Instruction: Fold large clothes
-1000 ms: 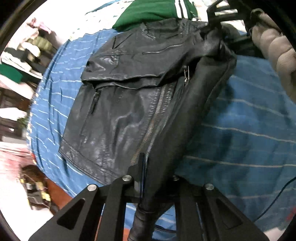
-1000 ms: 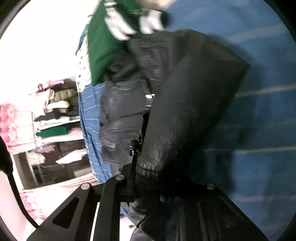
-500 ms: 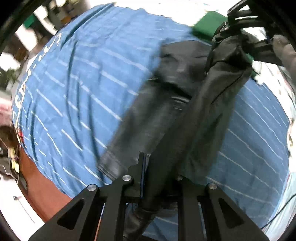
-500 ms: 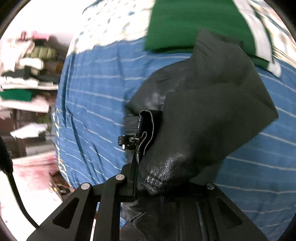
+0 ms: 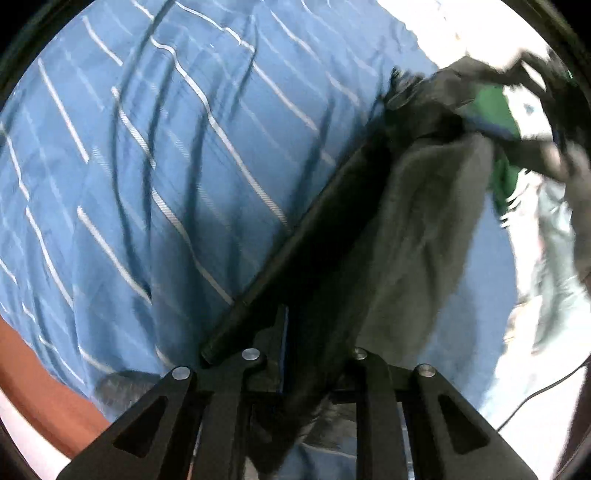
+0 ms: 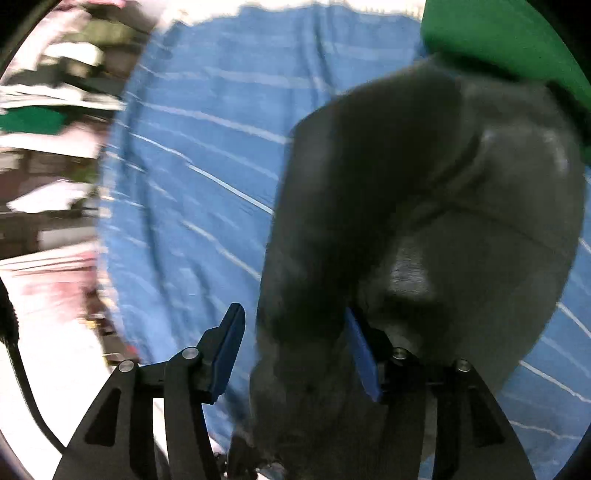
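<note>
A black leather jacket point(image 5: 417, 229) hangs stretched between my two grippers above a blue striped bed cover point(image 5: 155, 155). My left gripper point(image 5: 314, 332) is shut on one edge of the jacket, which runs up and to the right from it. In the right wrist view the jacket point(image 6: 443, 206) bulges in front of the camera. My right gripper point(image 6: 295, 339) is open, its blue pads point(image 6: 227, 350) wide apart, with the jacket lying loose between them. The frames are blurred by motion.
A green garment point(image 6: 498, 33) lies at the far end of the bed, also in the left wrist view point(image 5: 495, 107). Shelves with stacked clothes point(image 6: 48, 122) stand to the left. A brown bed edge point(image 5: 33, 380) shows at lower left.
Both grippers swung the jacket up off the bed and toward the right. My right gripper, shut on the jacket before, has opened. The left gripper kept its hold.
</note>
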The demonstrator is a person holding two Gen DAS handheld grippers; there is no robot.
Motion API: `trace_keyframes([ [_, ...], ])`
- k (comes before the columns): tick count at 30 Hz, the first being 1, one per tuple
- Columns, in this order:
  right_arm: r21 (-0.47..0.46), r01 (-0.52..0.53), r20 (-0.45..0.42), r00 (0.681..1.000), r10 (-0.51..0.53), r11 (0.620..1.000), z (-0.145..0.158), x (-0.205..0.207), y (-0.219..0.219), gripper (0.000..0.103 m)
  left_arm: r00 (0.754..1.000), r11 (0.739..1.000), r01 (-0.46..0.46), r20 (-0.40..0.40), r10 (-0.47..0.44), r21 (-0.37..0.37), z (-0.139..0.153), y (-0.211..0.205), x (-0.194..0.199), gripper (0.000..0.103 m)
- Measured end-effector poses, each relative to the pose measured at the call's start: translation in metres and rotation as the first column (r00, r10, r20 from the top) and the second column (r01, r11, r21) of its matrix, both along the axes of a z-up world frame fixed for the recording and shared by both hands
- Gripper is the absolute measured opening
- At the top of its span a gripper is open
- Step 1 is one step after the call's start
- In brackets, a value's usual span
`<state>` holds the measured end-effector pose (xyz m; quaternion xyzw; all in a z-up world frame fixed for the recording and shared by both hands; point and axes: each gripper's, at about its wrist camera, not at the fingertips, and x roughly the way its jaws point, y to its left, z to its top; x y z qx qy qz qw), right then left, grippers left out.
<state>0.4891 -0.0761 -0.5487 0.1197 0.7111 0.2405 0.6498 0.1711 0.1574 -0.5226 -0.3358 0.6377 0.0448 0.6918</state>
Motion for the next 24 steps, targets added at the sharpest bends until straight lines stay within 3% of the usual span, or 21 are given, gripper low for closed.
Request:
trace_keyframes([
  [1, -0.009, 0.021, 0.032, 0.999, -0.021, 1.000, 0.010, 0.002, -0.015, 0.058, 1.000, 1.000, -0.012, 0.007, 0.012, 0.018, 0.007, 0.001, -0.002, 0.032],
  [2, -0.021, 0.050, 0.065, 0.997, -0.049, 0.999, 0.018, 0.006, -0.035, 0.059, 1.000, 0.999, -0.019, 0.011, 0.018, 0.048, 0.013, 0.001, -0.004, 0.068],
  [3, -0.042, 0.079, 0.081, 0.994, -0.075, 0.996, 0.019, 0.011, -0.054, 0.060, 0.999, 0.997, -0.025, 0.023, 0.024, 0.078, 0.019, 0.002, -0.005, 0.089],
  [4, -0.057, 0.103, 0.083, 0.992, -0.098, 0.993, 0.014, 0.014, -0.072, 0.063, 0.999, 0.995, -0.033, 0.040, 0.030, 0.094, 0.022, 0.003, -0.004, 0.103],
  [7, -0.083, 0.179, 0.037, 0.984, -0.177, 0.980, -0.028, 0.031, -0.128, 0.070, 0.999, 0.987, -0.039, 0.019, 0.037, 0.158, 0.014, 0.002, 0.000, 0.103],
  [10, -0.020, 0.190, -0.021, 0.981, -0.190, 0.982, -0.084, 0.044, -0.159, 0.073, 0.997, 0.968, -0.070, -0.017, 0.076, 0.239, -0.008, -0.004, 0.005, 0.103],
  [13, 0.133, 0.222, -0.108, 0.972, -0.209, 0.966, -0.129, 0.054, -0.175, 0.074, 0.994, 0.944, -0.058, -0.071, 0.085, 0.325, -0.034, -0.009, 0.011, 0.103],
  [14, 0.195, 0.243, -0.128, 0.967, -0.221, 0.950, -0.140, 0.058, -0.176, 0.079, 0.993, 0.942, -0.050, -0.086, 0.083, 0.331, -0.044, -0.009, 0.012, 0.103],
  [18, 0.360, 0.304, -0.147, 0.952, -0.268, 0.882, -0.152, 0.068, -0.166, 0.080, 0.994, 0.934, -0.034, -0.084, 0.069, 0.356, -0.059, -0.013, 0.013, 0.103],
  [19, 0.366, 0.303, -0.139, 0.953, -0.270, 0.880, -0.152, 0.069, -0.160, 0.076, 0.995, 0.927, -0.013, -0.082, 0.048, 0.375, -0.059, -0.015, 0.013, 0.103],
  [20, 0.349, 0.301, -0.132, 0.953, -0.272, 0.887, -0.153, 0.069, -0.153, 0.055, 0.996, 0.924, -0.004, -0.083, 0.039, 0.383, -0.061, -0.019, 0.017, 0.103],
  [21, 0.355, 0.315, -0.139, 0.949, -0.284, 0.880, -0.154, 0.066, -0.151, 0.043, 0.996, 0.921, 0.010, -0.083, 0.025, 0.390, -0.062, -0.021, 0.019, 0.103],
  [23, 0.363, 0.381, -0.156, 0.925, -0.347, 0.850, -0.150, 0.055, -0.158, 0.024, 0.996, 0.918, 0.031, -0.089, 0.004, 0.396, -0.061, -0.022, 0.024, 0.103],
  [24, 0.374, 0.415, -0.167, 0.910, -0.379, 0.829, -0.147, 0.048, -0.164, 0.019, 0.996, 0.915, 0.040, -0.093, -0.003, 0.401, -0.059, -0.020, 0.027, 0.103],
])
